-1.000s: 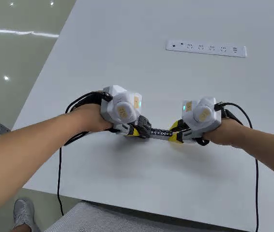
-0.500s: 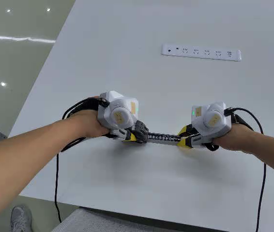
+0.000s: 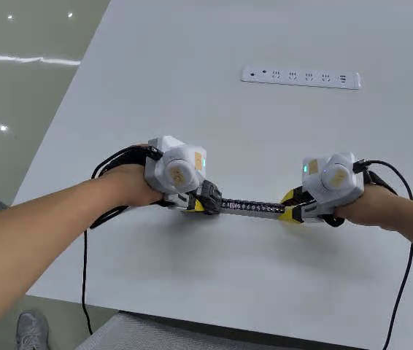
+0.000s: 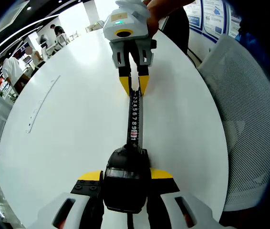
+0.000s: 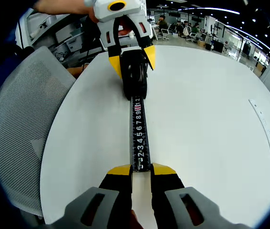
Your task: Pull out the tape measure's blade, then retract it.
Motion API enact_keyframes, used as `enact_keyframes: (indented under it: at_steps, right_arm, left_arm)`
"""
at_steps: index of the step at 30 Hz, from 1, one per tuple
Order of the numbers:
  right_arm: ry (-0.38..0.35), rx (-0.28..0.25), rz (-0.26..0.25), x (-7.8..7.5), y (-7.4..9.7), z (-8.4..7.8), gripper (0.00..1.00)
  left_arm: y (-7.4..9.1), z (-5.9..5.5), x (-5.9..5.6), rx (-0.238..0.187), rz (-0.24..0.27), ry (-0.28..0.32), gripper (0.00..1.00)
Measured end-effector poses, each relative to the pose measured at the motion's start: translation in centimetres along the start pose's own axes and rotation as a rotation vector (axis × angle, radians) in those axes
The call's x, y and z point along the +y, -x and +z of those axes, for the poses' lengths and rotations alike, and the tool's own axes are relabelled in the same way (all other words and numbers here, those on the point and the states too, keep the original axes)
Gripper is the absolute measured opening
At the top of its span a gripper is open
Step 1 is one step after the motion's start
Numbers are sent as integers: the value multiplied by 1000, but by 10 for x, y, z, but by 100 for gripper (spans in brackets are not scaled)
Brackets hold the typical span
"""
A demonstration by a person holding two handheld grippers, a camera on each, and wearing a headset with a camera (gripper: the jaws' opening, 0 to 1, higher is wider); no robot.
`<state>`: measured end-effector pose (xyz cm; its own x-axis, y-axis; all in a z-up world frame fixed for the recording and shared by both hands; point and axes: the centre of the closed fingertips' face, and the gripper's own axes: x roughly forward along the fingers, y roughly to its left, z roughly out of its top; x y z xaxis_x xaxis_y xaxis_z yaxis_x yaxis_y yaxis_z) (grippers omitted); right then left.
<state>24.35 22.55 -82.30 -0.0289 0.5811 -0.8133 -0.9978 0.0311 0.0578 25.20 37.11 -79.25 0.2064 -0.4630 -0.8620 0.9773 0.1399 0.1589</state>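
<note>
A black tape measure case (image 3: 209,198) (image 4: 126,175) (image 5: 135,71) sits just above the white table, with my left gripper (image 3: 200,204) (image 4: 125,175) shut on it. Its dark numbered blade (image 3: 252,207) (image 4: 134,117) (image 5: 140,136) runs out to the right, level over the table. My right gripper (image 3: 291,210) (image 5: 140,170) is shut on the blade's end. In the left gripper view the right gripper (image 4: 134,87) pinches the far tip; in the right gripper view the left gripper (image 5: 131,59) holds the case.
A white power strip (image 3: 300,77) (image 5: 264,137) (image 4: 42,104) lies at the back of the table (image 3: 192,95). Black cables (image 3: 87,248) trail from both grippers over the front edge. A grey mesh chair (image 5: 15,124) (image 4: 249,119) stands at the near side. People stand far off in the room.
My right gripper has moved to the right, away from the case, drawing more blade out. The left gripper with the case has stayed about where it was.
</note>
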Motion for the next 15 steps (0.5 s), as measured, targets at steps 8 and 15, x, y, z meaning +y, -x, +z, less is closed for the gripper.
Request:
enact_keyframes:
  at_steps: [8, 15]
  right_arm:
    - [-17, 8, -3, 1, 10, -11, 10]
    - [-23, 20, -4, 2, 16, -18, 10]
  left_arm:
    - [0, 0, 0, 3, -1, -3, 30]
    - [0, 0, 0, 5, -3, -4, 30]
